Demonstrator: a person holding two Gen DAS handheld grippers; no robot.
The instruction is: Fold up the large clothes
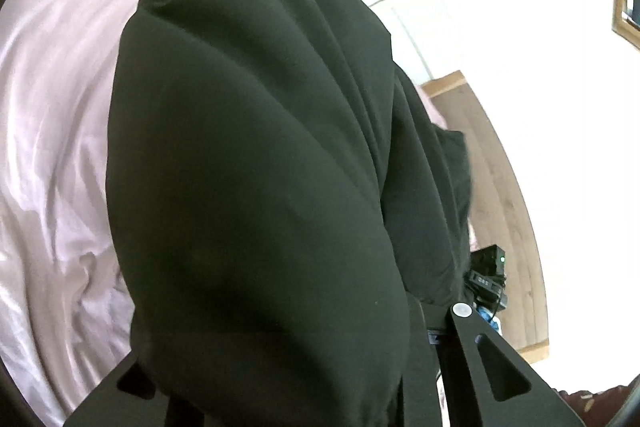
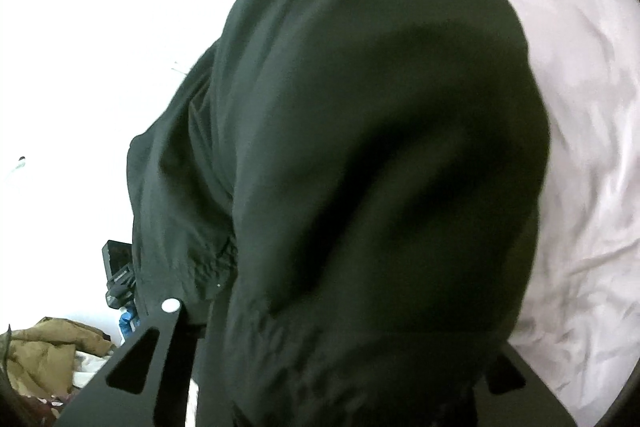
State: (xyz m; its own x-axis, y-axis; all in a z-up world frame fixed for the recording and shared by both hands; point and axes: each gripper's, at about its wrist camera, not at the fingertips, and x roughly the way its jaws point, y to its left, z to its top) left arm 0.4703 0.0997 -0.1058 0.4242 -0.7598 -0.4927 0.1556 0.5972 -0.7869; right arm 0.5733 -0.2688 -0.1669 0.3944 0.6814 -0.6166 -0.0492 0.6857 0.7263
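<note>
Left gripper (image 1: 280, 387) and right gripper (image 2: 332, 387) are each clamping narrowly on an edge of the black garment (image 1: 248, 147), which is draping forward over the fingers and hanging above the rumpled pale pink bedsheet (image 1: 52, 147). An olive jacket (image 2: 44, 347) is lying beside the bed.

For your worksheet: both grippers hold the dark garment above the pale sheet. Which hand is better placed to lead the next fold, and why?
Probably neither alone. The left gripper and right gripper are each shut on the dark garment, which drapes over both and hides the fingertips. The pale sheet lies beyond, so a joint move suits.
</note>
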